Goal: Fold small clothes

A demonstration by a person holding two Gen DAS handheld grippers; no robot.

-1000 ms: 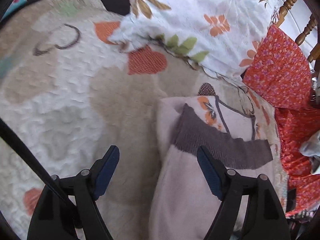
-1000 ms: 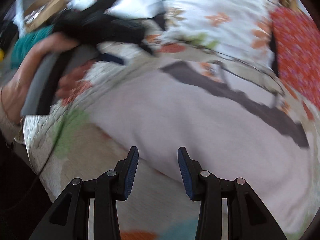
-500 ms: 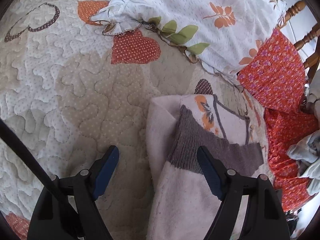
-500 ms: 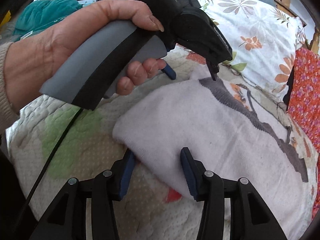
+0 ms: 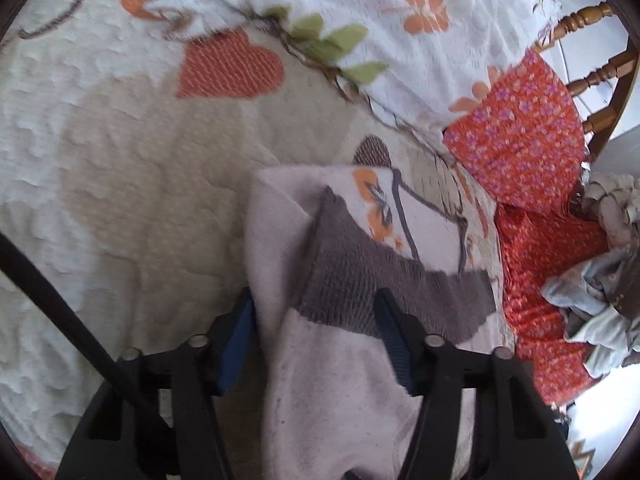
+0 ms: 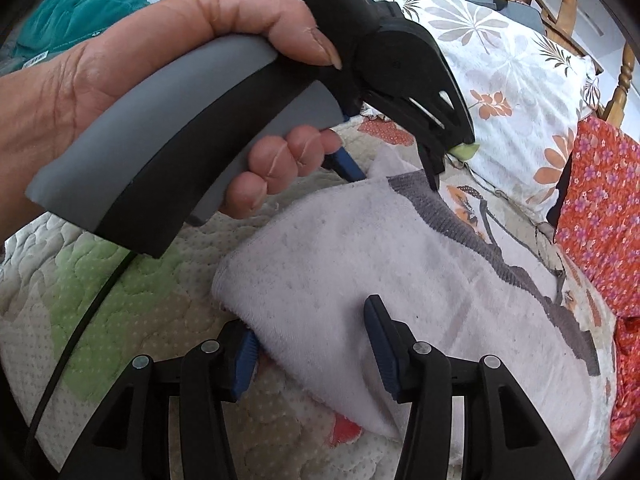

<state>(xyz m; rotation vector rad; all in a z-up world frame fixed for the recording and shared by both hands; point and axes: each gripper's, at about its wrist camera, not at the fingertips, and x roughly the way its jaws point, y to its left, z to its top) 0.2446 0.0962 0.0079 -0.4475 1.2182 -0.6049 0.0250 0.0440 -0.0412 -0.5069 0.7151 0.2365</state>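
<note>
Fingers: we are closing the left gripper [image 5: 316, 336] astride the garment's [image 5: 340, 380] grey waistband [image 5: 380, 292], pads not yet clamping; right gripper [image 6: 310, 350] straddling its near folded corner, unclenched.
Garment: lying on the quilt [image 5: 120, 160], long axis running from right gripper toward left.
Room: we are seeing bare quilt leftward; pillow [image 5: 400, 20] and red cloth [image 5: 516, 136] are crowding the far side.
</note>
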